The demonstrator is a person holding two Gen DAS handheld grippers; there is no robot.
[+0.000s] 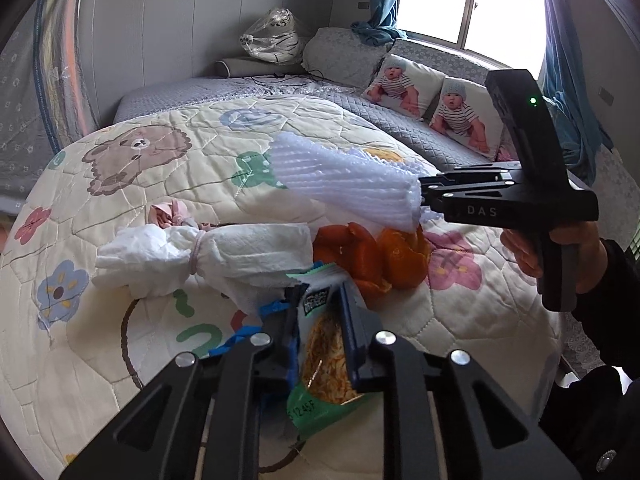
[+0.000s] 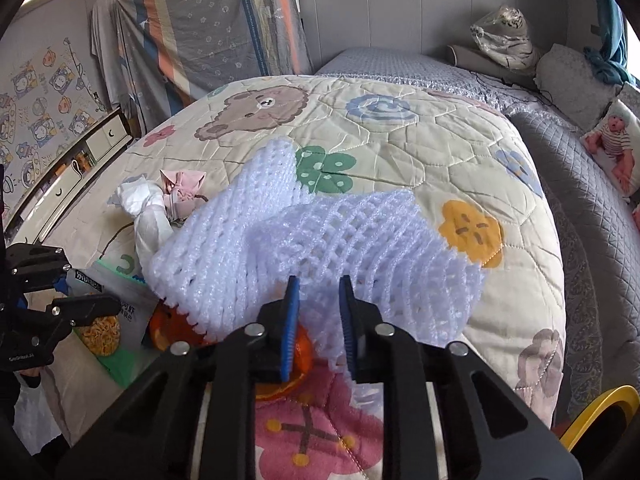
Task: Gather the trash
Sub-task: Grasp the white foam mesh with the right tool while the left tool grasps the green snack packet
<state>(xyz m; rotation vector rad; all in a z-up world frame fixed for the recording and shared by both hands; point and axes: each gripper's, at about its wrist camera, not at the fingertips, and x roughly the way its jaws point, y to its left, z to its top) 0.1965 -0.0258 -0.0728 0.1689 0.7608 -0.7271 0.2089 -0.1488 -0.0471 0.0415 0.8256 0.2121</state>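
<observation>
**Foam net and snack packet both held over the quilt**

On the cream quilted cartoon-print bedspread (image 1: 132, 208), at the centre of the left wrist view, a small heap of rubbish is gathered. The left gripper (image 1: 318, 320) is seen at 6 o'clock, its blue-padded fingers pressed against a green-and-white printed snack packet (image 1: 324, 364), which is pinched between them. Just beyond the packet, toward 12 o'clock, orange fruit peel (image 1: 372, 256) lies on the bedspread. A white crumpled tissue bundle tied with a band (image 1: 200, 260) is found at 10 o'clock of the packet, touching it, with a pink crumpled scrap (image 1: 170, 212) just behind.

The right gripper (image 1: 422, 190) is seen at 3 o'clock in the left wrist view, held by a hand (image 1: 560, 252). A white foam mesh fruit sleeve (image 1: 344, 178) is clamped at its end and raised clear of the peel. In the right wrist view the sleeve (image 2: 304, 240) fans out toward 12 o'clock from the narrowed fingers (image 2: 292, 300).
</observation>
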